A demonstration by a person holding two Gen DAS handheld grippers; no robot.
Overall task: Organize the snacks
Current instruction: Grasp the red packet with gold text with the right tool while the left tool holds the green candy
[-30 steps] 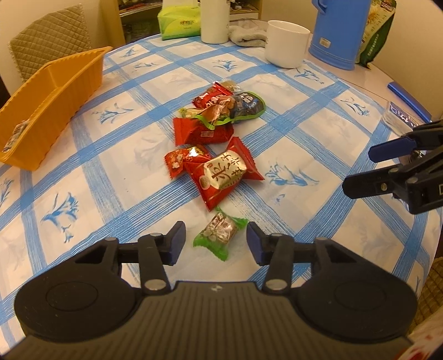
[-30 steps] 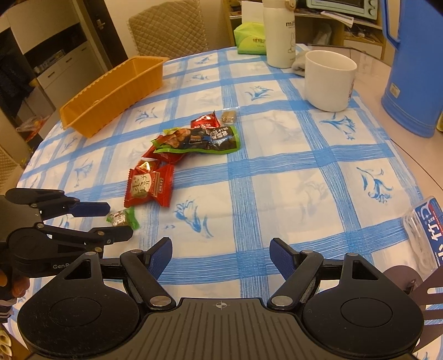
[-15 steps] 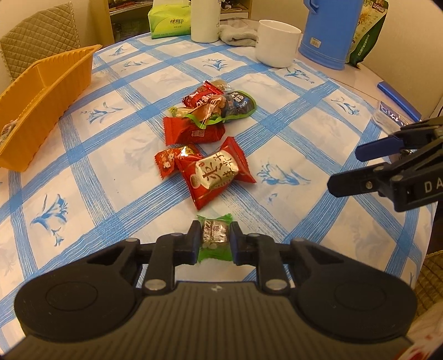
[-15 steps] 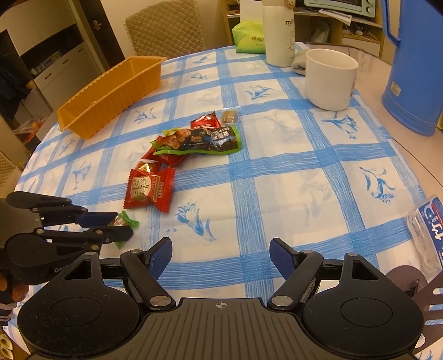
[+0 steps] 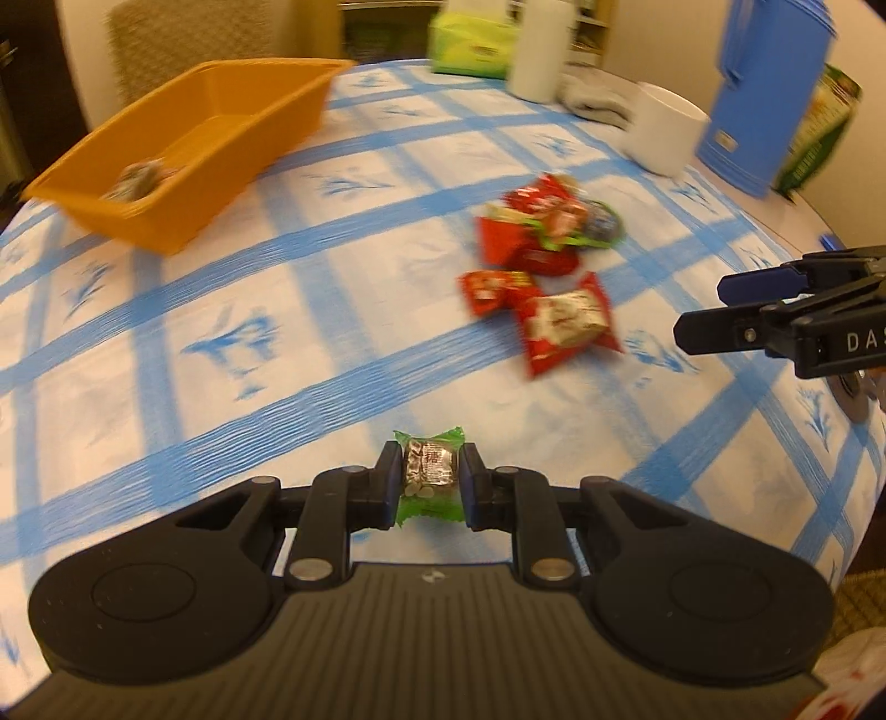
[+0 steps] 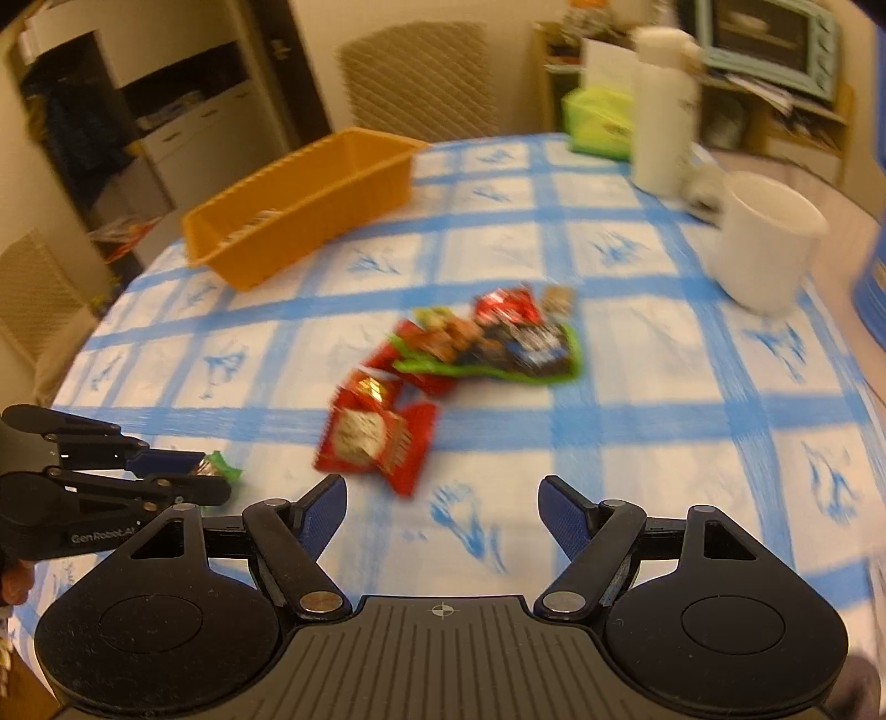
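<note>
Since a second ago the left gripper point(image 5: 429, 476) has closed its jaws on the green-wrapped candy point(image 5: 429, 469), which then lay loose on the tablecloth point(image 5: 232, 354) between its spread fingers, and both views have swung so that the orange basket point(image 5: 221, 138) now sits larger and nearer the middle of the left wrist picture. The candy is pinched by its middle between the two pads, its green wrapper ends sticking out above and below them. In the right wrist view the same candy point(image 6: 213, 468) shows at the tip of the left gripper point(image 6: 183, 476), just short of the red packets.

The right gripper point(image 6: 443, 507) has its jaws spread wide with only tablecloth between them; in the left wrist view it point(image 5: 714, 310) pokes in from the right edge, beyond the snack pile from the basket.

The snack pile point(image 5: 542, 260) lies on the cloth well apart from the basket, toward the white mug point(image 5: 662, 130): a large red packet point(image 5: 565, 324) nearest the held candy, a smaller red one point(image 5: 490, 288) touching it on the basket side, then a heap of red and green-edged packets further back. Inside the basket one small wrapped item point(image 5: 138, 180) lies on the floor, too blurred to identify. Behind the mug stand a blue jug point(image 5: 769, 94) and a white bottle point(image 5: 537, 50).
</note>
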